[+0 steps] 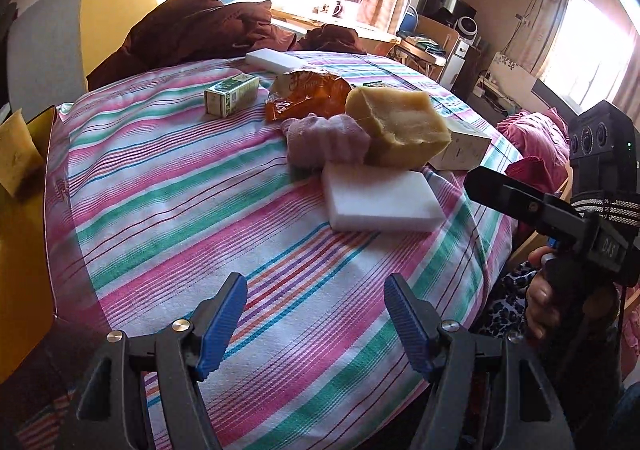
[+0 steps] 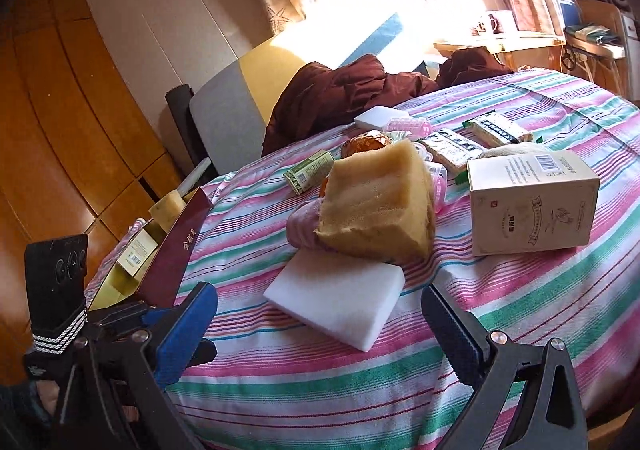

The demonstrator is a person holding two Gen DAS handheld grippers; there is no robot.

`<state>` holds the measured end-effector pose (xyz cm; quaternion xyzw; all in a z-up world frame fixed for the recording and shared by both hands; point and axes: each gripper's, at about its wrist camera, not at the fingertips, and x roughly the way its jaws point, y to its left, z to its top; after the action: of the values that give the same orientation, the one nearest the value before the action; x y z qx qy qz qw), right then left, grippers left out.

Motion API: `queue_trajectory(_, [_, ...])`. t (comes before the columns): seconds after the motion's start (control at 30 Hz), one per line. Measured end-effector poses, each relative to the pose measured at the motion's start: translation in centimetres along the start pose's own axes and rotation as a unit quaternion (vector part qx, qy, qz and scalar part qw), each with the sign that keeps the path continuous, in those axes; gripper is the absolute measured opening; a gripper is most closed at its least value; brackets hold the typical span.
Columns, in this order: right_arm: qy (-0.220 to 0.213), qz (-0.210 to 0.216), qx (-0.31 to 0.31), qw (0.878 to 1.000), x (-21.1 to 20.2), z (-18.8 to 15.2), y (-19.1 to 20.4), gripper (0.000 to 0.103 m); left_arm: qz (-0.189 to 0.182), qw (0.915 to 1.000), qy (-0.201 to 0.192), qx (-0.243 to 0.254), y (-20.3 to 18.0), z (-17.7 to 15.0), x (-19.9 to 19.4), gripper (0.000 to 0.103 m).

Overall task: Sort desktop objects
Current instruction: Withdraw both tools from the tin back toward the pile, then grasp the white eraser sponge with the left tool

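Note:
A pile of objects lies on the striped tablecloth (image 1: 168, 210). A white foam block (image 1: 382, 196) (image 2: 340, 296) lies nearest, with a yellow sponge (image 1: 400, 122) (image 2: 378, 206) and a pink sock (image 1: 324, 140) (image 2: 302, 224) leaning on its far edge. Behind them are an orange wrapper (image 1: 308, 96), a small green box (image 1: 232, 94) (image 2: 310, 170), a cream carton (image 2: 532, 202) and snack packets (image 2: 452, 148). My left gripper (image 1: 316, 326) hovers open over bare cloth, short of the foam block. My right gripper (image 2: 320, 334) is open, its fingers either side of the foam block's near corner.
An open yellow-lined box (image 2: 160, 250) (image 1: 24, 210) holding a sponge piece and a small carton sits at the table's left edge. A brown garment (image 1: 192, 30) lies on the chair behind. A second white block (image 1: 272, 60) and pink hair rollers (image 2: 408, 126) sit at the far side.

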<state>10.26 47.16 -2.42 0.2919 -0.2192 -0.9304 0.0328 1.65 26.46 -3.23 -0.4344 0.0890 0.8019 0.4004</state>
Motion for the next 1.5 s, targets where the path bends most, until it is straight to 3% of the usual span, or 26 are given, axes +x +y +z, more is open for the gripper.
queue_trajectory(0.27, [-0.015, -0.01, 0.01, 1.0, -0.9, 0.4, -0.5, 0.103, -0.044, 0.9982, 0.007, 0.039, -2.3, 3.5, 2.7, 0.073])
queue_trajectory(0.53, [-0.029, -0.021, 0.032, 0.999, -1.9, 0.7, -1.9, 0.103, -0.064, 0.9973, 0.022, 0.03, -2.4, 4.6, 5.4, 0.073])
queue_trajectory(0.67, [-0.028, -0.029, 0.04, 0.998, -1.7, 0.7, -2.4, 0.103, -0.118, 0.9917, 0.024, 0.046, -3.4, 3.4, 4.9, 0.073])
queue_trajectory(0.87, [-0.035, -0.04, 0.037, 0.998, -2.2, 1.0, -2.5, 0.103, -0.19, 0.9762, 0.041, 0.096, -6.5, 0.8, 3.8, 0.073])
queue_trajectory(1.07, [-0.051, -0.044, 0.039, 0.997, -3.2, 1.5, -2.6, 0.103, -0.13, 0.9854, 0.0, 0.111, -6.0, 1.8, 2.2, 0.074])
queue_trajectory(1.23, [-0.047, -0.047, 0.039, 0.997, -2.9, 1.5, -2.5, 0.103, -0.104, 0.9849, -0.001, 0.139, -5.1, 4.4, 3.3, 0.08])
queue_trajectory(1.5, [-0.046, -0.056, 0.051, 0.996, -3.0, 1.4, -3.2, 0.103, -0.118, 0.9666, 0.029, 0.226, -6.5, 5.4, 5.2, 0.082])
